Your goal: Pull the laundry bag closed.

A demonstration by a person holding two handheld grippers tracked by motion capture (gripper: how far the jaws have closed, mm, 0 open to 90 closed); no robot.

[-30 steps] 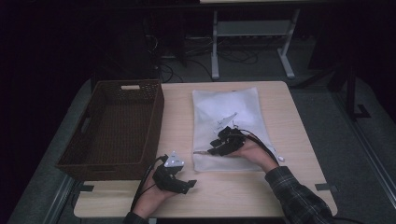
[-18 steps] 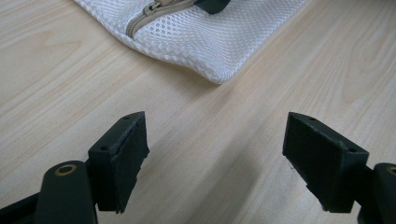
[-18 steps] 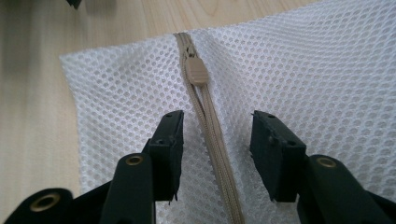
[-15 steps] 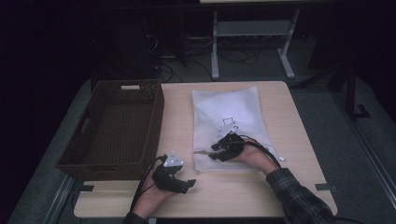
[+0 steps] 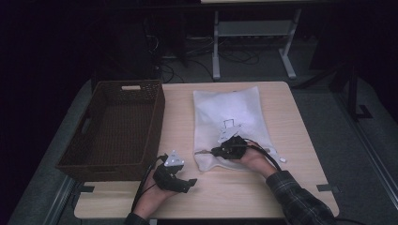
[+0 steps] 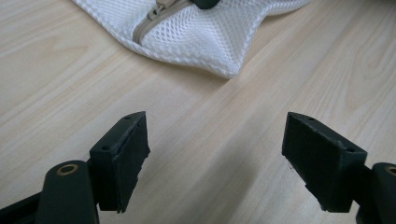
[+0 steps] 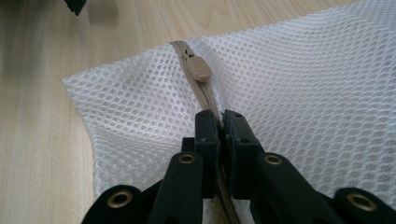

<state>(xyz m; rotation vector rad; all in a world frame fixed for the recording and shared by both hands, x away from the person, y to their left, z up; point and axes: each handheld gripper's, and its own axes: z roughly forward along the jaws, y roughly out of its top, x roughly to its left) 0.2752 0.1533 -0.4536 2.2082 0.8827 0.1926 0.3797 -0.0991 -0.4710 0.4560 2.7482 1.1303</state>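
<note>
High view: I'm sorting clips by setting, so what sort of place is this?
Probably a lab or workshop recording station: a light wooden table in a dim room, cables on the floor, a metal stand behind.

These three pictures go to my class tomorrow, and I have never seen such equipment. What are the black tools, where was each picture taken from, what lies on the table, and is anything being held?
A person sits at a wooden table with a hand-held gripper in each hand. The high view looks down from above. The other two come from cameras riding on the grippers, looking along their black fingers.

On the table lie a white mesh bag with a beige zipper, and a dark woven basket to its left.

The right gripper has just been closing and now pinches the bag along the zipper, just behind the pull tab. The left gripper stands open over bare wood near the bag's corner, holding nothing.
</note>
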